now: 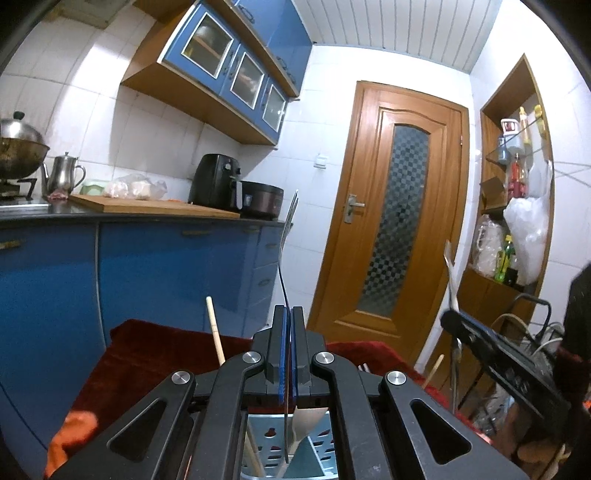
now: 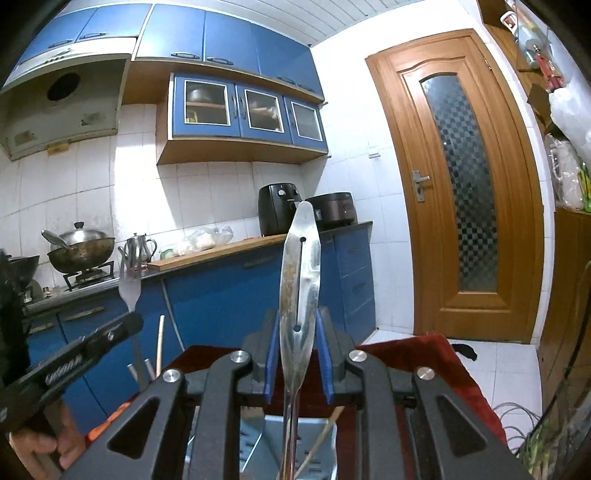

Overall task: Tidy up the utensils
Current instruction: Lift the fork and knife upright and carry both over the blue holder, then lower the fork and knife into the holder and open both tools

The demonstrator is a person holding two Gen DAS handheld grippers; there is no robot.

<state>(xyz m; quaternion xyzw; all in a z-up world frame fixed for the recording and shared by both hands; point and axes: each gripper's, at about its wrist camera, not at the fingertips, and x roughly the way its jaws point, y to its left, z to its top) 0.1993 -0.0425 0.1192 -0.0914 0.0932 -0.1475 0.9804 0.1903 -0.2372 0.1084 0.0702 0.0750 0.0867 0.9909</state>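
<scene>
Chopsticks (image 1: 216, 332) beside holder (image 1: 325, 446) (red cloth (image 1: 155, 350) beneath)

white tiled walls (image 2: 207, 188), blue cabinets (image 1: 147, 266), wooden door (image 1: 391, 221).

No text, brand, number or sign can be read in either view. The left gripper (image 2: 125, 325), seen from the right wrist camera, carries a short line of pale lettering along its black side, too blurred and oblique to make out. The black air fryer (image 2: 277, 208) bears a small pale mark below its dial, too small to read. A white jar (image 2: 509, 19) on the shelf shows a red-and-dark label, also illegible.
</scene>
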